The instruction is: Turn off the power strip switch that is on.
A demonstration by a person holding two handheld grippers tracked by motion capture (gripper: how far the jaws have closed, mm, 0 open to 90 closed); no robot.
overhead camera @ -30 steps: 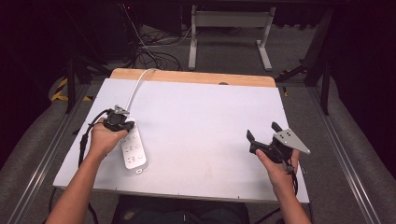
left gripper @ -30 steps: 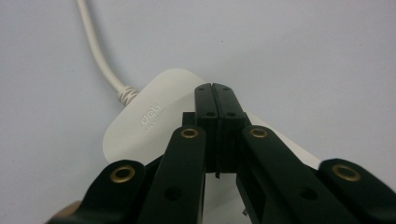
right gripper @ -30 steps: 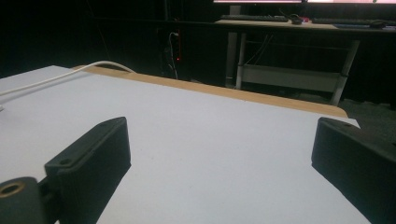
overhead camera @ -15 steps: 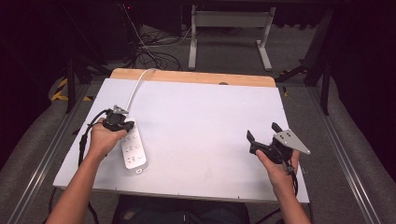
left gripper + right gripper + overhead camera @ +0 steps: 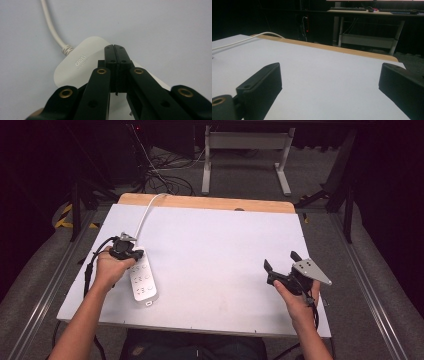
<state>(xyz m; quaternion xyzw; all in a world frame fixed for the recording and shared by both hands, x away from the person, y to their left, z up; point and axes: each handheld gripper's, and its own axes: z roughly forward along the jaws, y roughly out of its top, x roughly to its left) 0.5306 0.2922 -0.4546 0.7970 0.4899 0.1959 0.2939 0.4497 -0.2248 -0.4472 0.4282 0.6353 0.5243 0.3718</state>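
A white power strip point(image 5: 142, 281) lies on the left part of a white bench point(image 5: 215, 250), close to the near edge. Its long axis runs from the near edge toward the far edge, tilted slightly. A white cord point(image 5: 148, 212) leaves its far end and curves away over the wooden far edge of the bench.

The left tool point(image 5: 131, 254) sits right over the far end of the power strip, held in the person's left hand point(image 5: 109, 267). In the left gripper view the two black jaws are pressed flat together with nothing between them, and their tips point(image 5: 115, 50) point down at the rounded end of the strip, beside the ribbed collar point(image 5: 66, 49) where the cord joins. Whether the tips touch the casing or hover just above it cannot be told.

The right tool point(image 5: 281, 265) is well apart, near the right edge of the bench, held in the right hand point(image 5: 296, 297). Its jaws stand wide and hold nothing; in the right gripper view bare bench shows between them.

The left tool is by far the nearer to the power strip, which stretches back from its tips toward the person. Any move along the strip would run toward the sockets point(image 5: 141, 280) on its top face. Nothing else lies on the bench to block the way. Dark floor, cables point(image 5: 165, 180) and a metal frame point(image 5: 245, 150) lie beyond the far edge.
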